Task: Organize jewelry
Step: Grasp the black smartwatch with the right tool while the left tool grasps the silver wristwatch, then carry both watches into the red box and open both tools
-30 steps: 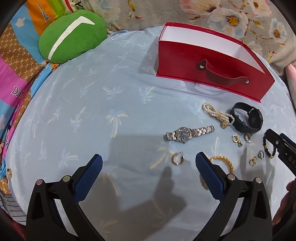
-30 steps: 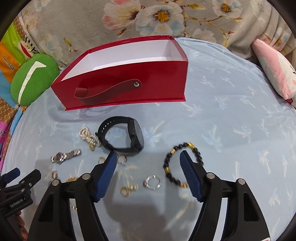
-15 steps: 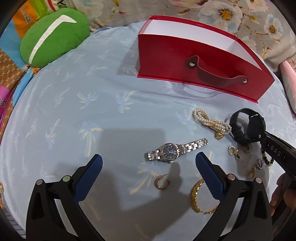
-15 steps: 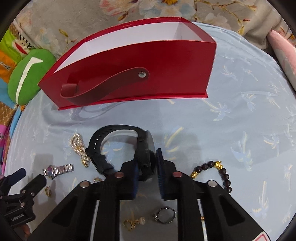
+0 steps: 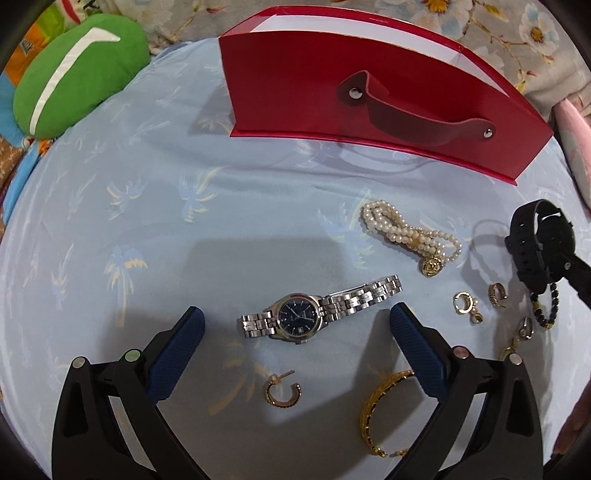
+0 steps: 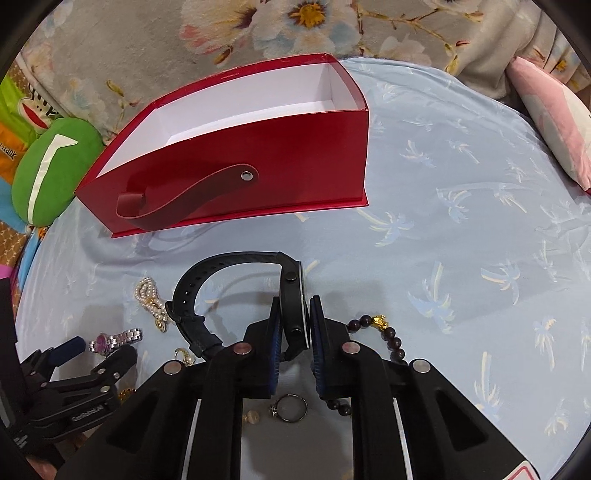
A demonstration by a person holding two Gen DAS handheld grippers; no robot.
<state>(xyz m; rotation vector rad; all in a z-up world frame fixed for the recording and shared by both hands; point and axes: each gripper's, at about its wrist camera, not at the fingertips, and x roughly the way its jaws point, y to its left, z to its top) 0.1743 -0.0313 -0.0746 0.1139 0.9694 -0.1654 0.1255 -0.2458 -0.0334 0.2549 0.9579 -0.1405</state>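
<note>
My right gripper [image 6: 293,325] is shut on the black watch [image 6: 236,295] and holds it lifted over the blue cloth; it also shows in the left wrist view [image 5: 535,243]. My left gripper [image 5: 295,325] is open, with the silver watch [image 5: 317,314] between its fingers on the cloth. A pearl bracelet [image 5: 410,232], a gold hoop earring [image 5: 282,391], a gold bangle [image 5: 380,406], small gold earrings [image 5: 465,302] and a dark bead bracelet [image 6: 388,339] lie around. The red box [image 6: 240,166] stands open behind them, white inside.
A silver ring [image 6: 290,408] lies under my right gripper. A green cushion [image 5: 74,74] sits at the far left, a pink pillow [image 6: 554,118] at the far right. Floral fabric [image 6: 258,33] lies behind the box.
My right gripper closed on the black watch and lifted it off the cloth. My left gripper moved forward, so the silver watch now sits between its fingers.
</note>
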